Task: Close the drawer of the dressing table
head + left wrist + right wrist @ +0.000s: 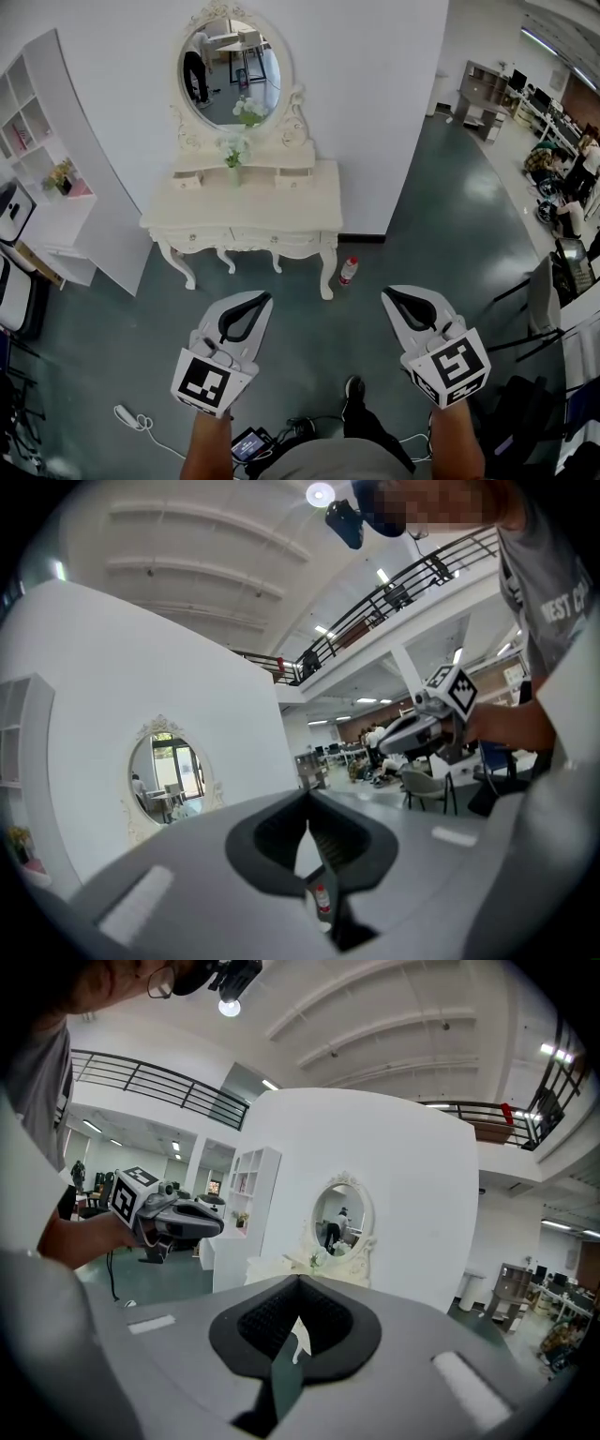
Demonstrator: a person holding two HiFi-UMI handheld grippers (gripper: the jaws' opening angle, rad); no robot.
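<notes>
Both tools clenched empty, left gripper (262, 300) and right gripper (389, 296) sit well short of the cream carved-wood dressing table (244, 202) by the wall; approach step, next: close in, spot which drawer (281, 238) protrudes (unclear here), push.

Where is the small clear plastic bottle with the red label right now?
In the head view the bottle is on the dark floor, just to the right of the cream dressing table, beside its front right leg.
</notes>
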